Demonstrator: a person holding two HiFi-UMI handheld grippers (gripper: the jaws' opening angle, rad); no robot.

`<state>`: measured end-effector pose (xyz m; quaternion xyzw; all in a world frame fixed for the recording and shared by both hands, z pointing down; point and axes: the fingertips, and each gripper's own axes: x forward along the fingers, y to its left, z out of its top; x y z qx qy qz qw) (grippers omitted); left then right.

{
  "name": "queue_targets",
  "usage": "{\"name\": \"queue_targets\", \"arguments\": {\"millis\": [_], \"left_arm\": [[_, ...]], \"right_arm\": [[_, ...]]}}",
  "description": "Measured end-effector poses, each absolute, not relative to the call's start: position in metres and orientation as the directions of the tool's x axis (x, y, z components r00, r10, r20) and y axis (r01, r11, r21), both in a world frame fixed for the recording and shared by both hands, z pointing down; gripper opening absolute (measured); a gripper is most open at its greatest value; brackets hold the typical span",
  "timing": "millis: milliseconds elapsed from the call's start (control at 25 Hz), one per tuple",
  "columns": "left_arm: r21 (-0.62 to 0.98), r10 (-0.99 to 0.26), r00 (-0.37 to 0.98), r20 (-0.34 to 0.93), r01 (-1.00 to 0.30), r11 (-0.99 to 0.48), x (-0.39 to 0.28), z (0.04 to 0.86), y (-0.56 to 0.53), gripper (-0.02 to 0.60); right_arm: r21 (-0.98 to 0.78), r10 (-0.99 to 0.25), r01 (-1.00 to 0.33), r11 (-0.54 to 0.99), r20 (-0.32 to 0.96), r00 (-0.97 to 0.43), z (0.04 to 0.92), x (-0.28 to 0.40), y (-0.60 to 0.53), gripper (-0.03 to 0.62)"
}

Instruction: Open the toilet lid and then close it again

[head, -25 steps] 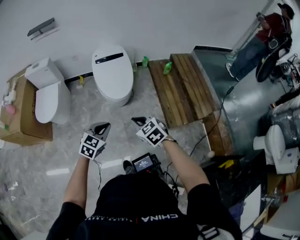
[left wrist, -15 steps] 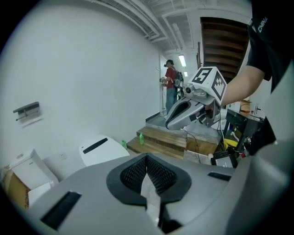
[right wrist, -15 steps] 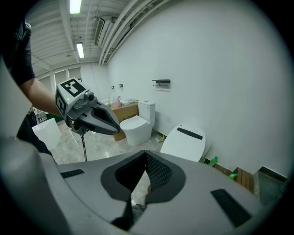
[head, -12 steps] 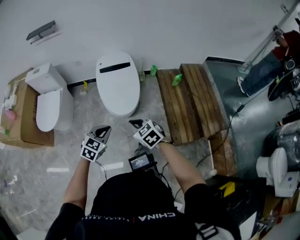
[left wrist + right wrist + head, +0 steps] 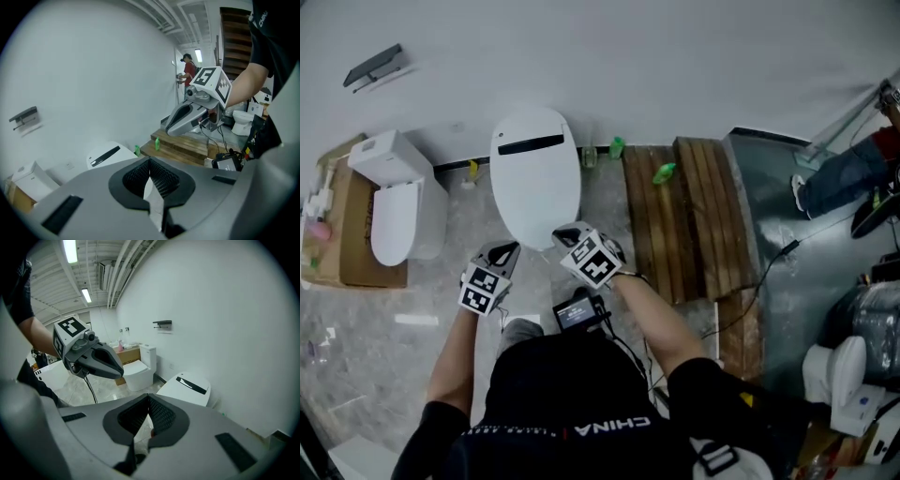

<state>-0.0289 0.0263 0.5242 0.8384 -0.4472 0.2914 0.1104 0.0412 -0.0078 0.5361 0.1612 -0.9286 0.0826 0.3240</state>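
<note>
Both pressed together, empty, the left hand-held gripper (image 5: pixel 510 247) and right hand-held gripper (image 5: pixel 562 234) could skid off the smooth toilet lid (image 5: pixel 534 178) nearby.

1. Floor (image 5: pixel 422 291): grey marble-pattern tiles, running up to a white wall.
2. White toilet (image 5: pixel 534 178): stands against the wall, lid down.
3. Second toilet (image 5: pixel 398 202): to its left, beside a cardboard box (image 5: pixel 342 239).
4. Wooden platform (image 5: pixel 694 216): to its right; a green bottle (image 5: pixel 664 172) lies on it.
5. Yellow bottle (image 5: pixel 472 170): at the wall between the toilets.
</note>
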Motion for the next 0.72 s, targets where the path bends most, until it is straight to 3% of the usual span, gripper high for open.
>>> {"name": "queue_targets", "arguments": {"millis": [720], "left_arm": [[-0.046, -0.646, 0.481, 0.593, -0.781, -0.623, -0.067, 0.535, -0.021, 0.009]], "right_arm": [[-0.056, -0.268, -0.393, 0.918, 0.641, -0.719, 0.534, -0.005, -0.052, 0.012]]}}
